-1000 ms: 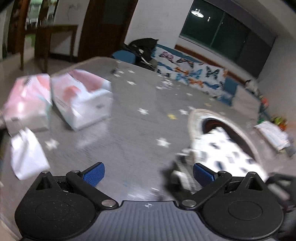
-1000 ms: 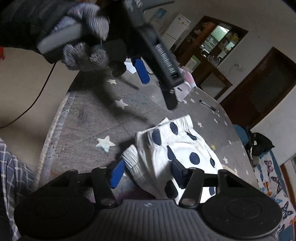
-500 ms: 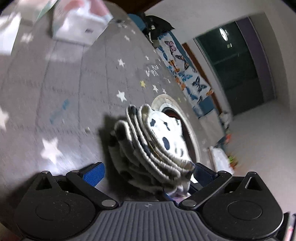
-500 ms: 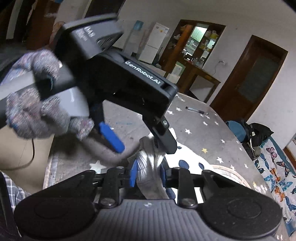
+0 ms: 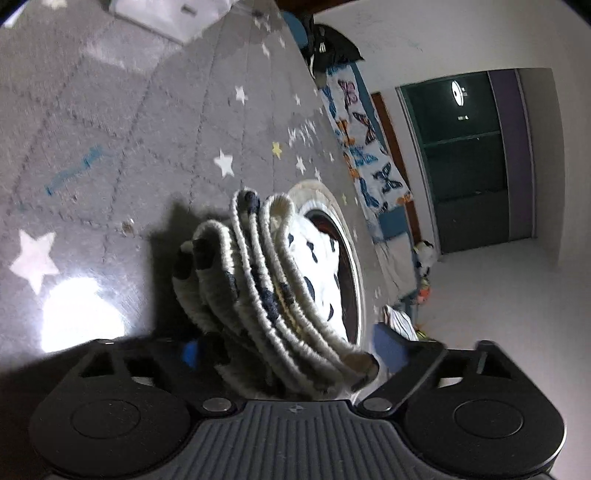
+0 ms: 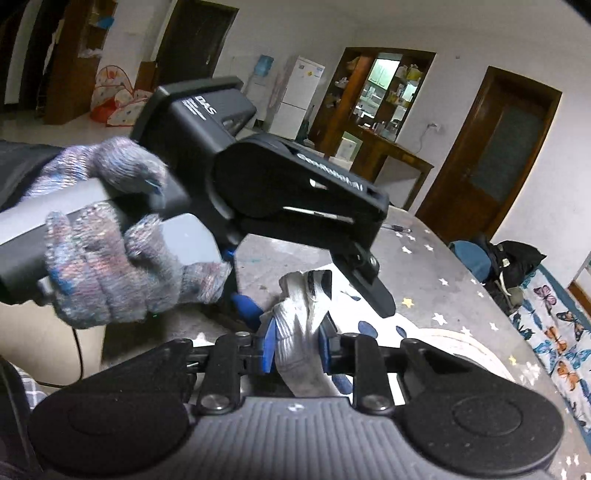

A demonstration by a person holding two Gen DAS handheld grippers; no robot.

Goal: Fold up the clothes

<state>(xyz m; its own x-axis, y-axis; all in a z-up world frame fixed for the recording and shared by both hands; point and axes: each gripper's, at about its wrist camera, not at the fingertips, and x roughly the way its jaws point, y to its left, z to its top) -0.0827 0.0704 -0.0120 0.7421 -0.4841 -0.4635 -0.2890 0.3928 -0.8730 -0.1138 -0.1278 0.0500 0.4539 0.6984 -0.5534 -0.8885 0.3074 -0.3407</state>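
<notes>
While both tools work the same cloth: a white garment with dark dots (image 6: 306, 321) lies gathered on the grey star-printed bench (image 5: 147, 129).
Right hand-held gripper (image 6: 295, 349): its blue pads (image 6: 268, 347) stand close together, clamped on a bunched fold of the garment, which rises between them.
Left hand-held gripper (image 5: 284, 350): jaws closing, wide apart, around the stacked ribbed edge of the garment (image 5: 266, 280); the far pad (image 5: 384, 345) shows clear of the cloth, the near one is mostly hidden, so I cannot tell whether either presses yet.
Left tool seen from the right wrist: a gloved hand (image 6: 110, 236) grips its grey handle; one black finger (image 6: 373, 288) reaches down just beside the held fold.
Garment position: near the person's edge of the bench, its flat part spreading away toward a pale round ring printed on the covering (image 5: 347, 236).
Bench edges: the long edge falls off on the right of the left wrist view, toward a butterfly-print fabric (image 5: 354, 133) and open floor.
Open room: bare covering stretches left and beyond the garment; white packages (image 5: 166, 14) sit well apart at the far end, and a pen (image 6: 397, 229) lies far off.
</notes>
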